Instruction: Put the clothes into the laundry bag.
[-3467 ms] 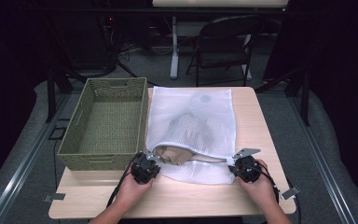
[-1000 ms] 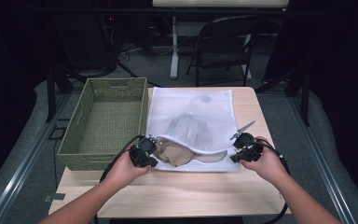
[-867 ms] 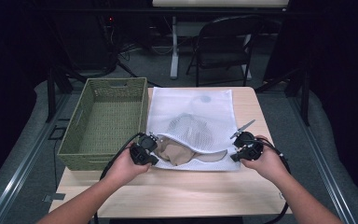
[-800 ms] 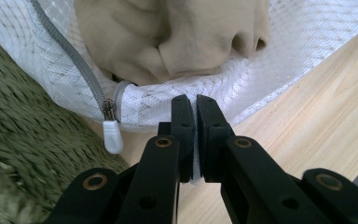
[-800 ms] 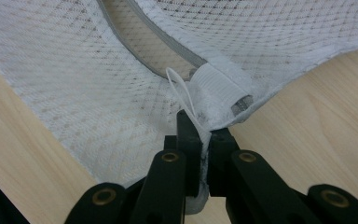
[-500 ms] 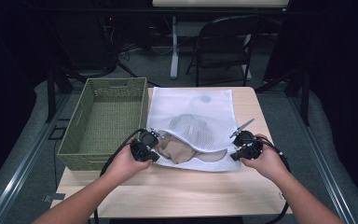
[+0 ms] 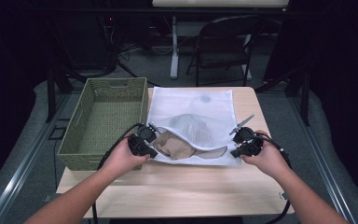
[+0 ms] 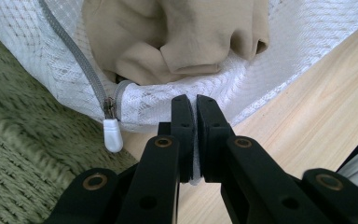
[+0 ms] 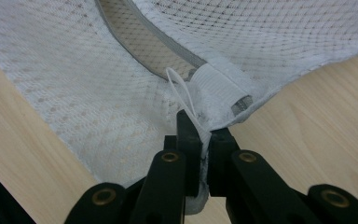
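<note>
Now, left: green basket stands beside the work | left gripper clamped on white mesh bag's near hem | beige garment spills from unzipped mouth at centre table | right gripper pinches near-right corner | next: likely lift, shake garment out | garment's far part veiled by mesh.

A dark folding chair stands on grey floor beyond the table.
</note>
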Motion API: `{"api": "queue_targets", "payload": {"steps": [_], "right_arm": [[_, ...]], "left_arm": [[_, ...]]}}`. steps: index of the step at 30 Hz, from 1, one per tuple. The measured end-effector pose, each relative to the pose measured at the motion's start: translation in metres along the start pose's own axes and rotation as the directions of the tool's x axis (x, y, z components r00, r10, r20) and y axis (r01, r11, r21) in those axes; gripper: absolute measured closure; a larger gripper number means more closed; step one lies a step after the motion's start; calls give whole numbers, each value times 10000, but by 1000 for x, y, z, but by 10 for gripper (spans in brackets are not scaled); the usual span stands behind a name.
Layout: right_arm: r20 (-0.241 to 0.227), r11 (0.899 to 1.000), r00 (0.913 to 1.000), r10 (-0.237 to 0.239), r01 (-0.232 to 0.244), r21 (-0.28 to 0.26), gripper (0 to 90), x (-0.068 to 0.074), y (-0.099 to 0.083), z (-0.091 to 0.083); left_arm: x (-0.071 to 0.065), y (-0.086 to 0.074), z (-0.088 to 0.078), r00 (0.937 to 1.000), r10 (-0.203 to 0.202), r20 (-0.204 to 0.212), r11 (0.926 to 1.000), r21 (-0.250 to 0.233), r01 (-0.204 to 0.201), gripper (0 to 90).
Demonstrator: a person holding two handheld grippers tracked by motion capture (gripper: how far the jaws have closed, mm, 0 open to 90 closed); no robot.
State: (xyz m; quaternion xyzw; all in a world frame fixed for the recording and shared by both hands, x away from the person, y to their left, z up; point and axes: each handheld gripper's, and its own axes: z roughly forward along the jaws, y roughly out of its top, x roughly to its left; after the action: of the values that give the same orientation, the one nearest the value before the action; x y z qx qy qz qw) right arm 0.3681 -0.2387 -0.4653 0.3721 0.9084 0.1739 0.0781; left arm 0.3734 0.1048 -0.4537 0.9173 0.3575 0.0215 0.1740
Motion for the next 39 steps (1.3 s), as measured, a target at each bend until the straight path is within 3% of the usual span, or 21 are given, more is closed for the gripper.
{"api": "queue_targets", "payload": {"steps": [3,6,10,22,39], "right_arm": [[-20,9998,9999,-148,149,90,869,0,3,-4],[-48,9999,10000,23,-24,-102,869,2,5,-5],[38,9994,9997,-252,251,231,869,2,11,-9],[48,9986,9999,-151,148,504,868,2,24,-15],[182,9982,9997,-176,165,580,868,-3,34,-23]], "left_arm": [[2,2,-3,10000,21,3,10000,89,-21,866],[3,4,-5,10000,-48,19,9999,153,48,866],[6,7,-7,9999,-115,53,9994,337,113,866],[13,16,-11,9999,-133,92,9962,861,124,865],[16,26,-24,9999,-163,-25,9957,909,165,864]]}}
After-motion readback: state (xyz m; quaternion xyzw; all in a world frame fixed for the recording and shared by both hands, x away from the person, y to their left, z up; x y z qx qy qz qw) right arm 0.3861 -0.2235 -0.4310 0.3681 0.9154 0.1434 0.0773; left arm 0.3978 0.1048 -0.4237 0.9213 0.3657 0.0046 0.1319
